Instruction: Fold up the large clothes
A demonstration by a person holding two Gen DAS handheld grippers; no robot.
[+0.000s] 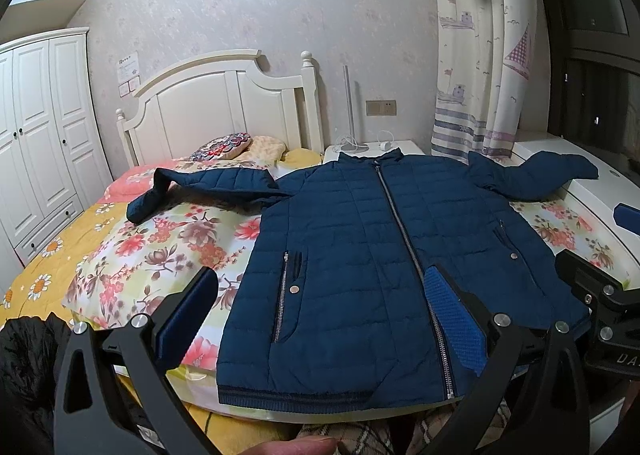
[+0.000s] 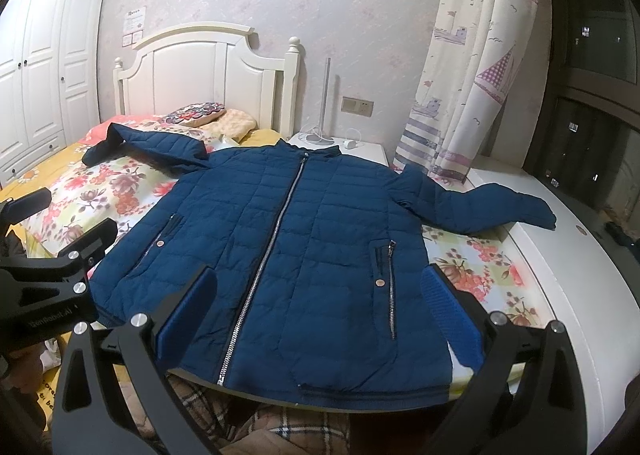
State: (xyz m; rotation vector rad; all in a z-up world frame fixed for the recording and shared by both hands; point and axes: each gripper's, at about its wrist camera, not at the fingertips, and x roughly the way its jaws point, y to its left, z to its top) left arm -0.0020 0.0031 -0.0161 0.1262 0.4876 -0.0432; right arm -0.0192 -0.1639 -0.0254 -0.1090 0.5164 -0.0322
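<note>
Right now both of my grippers hang above the near edge of the bed, jaws spread wide and holding nothing. My left gripper hovers over the near hem of the jacket, with its blue pads apart on either side of the left pocket and the zip. My right gripper sits just to the right of it, over the near right part of the same jacket, jaws released as well. That dark blue quilted jacket lies flat and face up on the flowered bedspread, zipped shut, collar toward the far side near the nightstand. Its left sleeve stretches across the bedspread toward the pillows; its right sleeve reaches out onto the white ledge beside the curtain. A white headboard stands far behind, and a white wardrobe is on the far left.
</note>
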